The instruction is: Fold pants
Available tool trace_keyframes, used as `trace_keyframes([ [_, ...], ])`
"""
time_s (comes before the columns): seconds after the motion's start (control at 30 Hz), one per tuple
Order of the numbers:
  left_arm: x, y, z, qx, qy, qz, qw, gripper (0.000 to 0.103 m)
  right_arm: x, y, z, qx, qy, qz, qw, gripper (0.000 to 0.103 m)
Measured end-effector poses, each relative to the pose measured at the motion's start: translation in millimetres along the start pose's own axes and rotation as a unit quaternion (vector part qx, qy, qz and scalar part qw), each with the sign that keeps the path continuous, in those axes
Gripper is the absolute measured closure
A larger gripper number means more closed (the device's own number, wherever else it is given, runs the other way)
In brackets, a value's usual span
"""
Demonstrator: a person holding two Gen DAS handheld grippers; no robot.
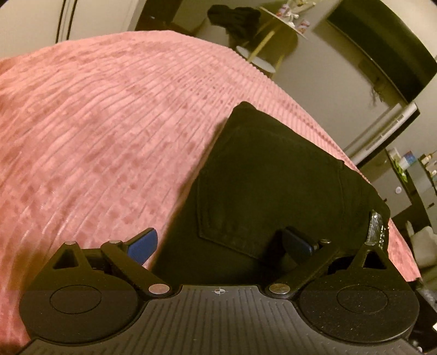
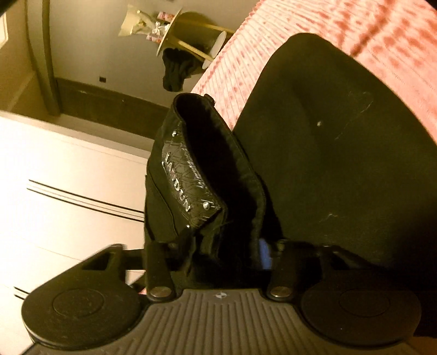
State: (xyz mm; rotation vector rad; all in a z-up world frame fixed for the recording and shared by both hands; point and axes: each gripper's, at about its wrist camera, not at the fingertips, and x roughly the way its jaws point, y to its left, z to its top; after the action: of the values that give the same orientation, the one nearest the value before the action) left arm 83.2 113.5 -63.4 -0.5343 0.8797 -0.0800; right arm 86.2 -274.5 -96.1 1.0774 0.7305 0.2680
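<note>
Right tongs [image 2: 218, 251] grip black pants [image 2: 327, 153] on pink bedspread [image 2: 396, 41].

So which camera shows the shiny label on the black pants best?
The right wrist view: the shiny label sits close and faces the camera, letters showing, on the pants. The left wrist view shows only a glinting sliver of it at the waistband edge.

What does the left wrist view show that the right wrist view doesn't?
Left wrist only: the open left gripper over the pants' back pocket. Right wrist only: the right gripper shut on the waistband, whose brand patch is readable. Both: black pants on the pink bedspread, and the side table.
</note>
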Motion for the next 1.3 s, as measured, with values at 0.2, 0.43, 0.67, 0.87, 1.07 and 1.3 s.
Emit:
trace_keyframes([
  [0.2,-0.5,-2.4,-2.4,0.004,-0.003,0.002,1.0000,0.002,17.2,27.6,-4.7,-0.059,-0.012,-0.070,0.996,0.065],
  [0.43,-11.9,-4.5,-3.3,0.009,-0.030,-0.013,0.9994,0.002,-13.4,93.4,-14.3,-0.138,-0.077,-0.059,0.986,0.082],
  [0.67,-22.4,-10.6,-6.3,0.029,-0.041,-0.033,0.9982,0.002,-62.5,110.0,-8.9,-0.158,-0.146,-0.052,0.975,0.084],
  [0.87,-11.3,-22.1,-9.6,0.066,-0.009,-0.028,0.9974,0.002,-81.0,74.7,-2.5,-0.153,-0.171,-0.153,0.961,0.083],
  [1.07,6.3,-35.1,-18.3,0.114,0.043,0.003,0.9925,0.002,-89.0,53.5,-11.4,-0.133,-0.160,-0.253,0.945,0.058],
  [1.3,6.5,-42.3,-23.2,0.140,0.036,0.017,0.9893,0.002,-90.6,93.2,-36.1,-0.244,-0.192,-0.231,0.922,0.056],
])
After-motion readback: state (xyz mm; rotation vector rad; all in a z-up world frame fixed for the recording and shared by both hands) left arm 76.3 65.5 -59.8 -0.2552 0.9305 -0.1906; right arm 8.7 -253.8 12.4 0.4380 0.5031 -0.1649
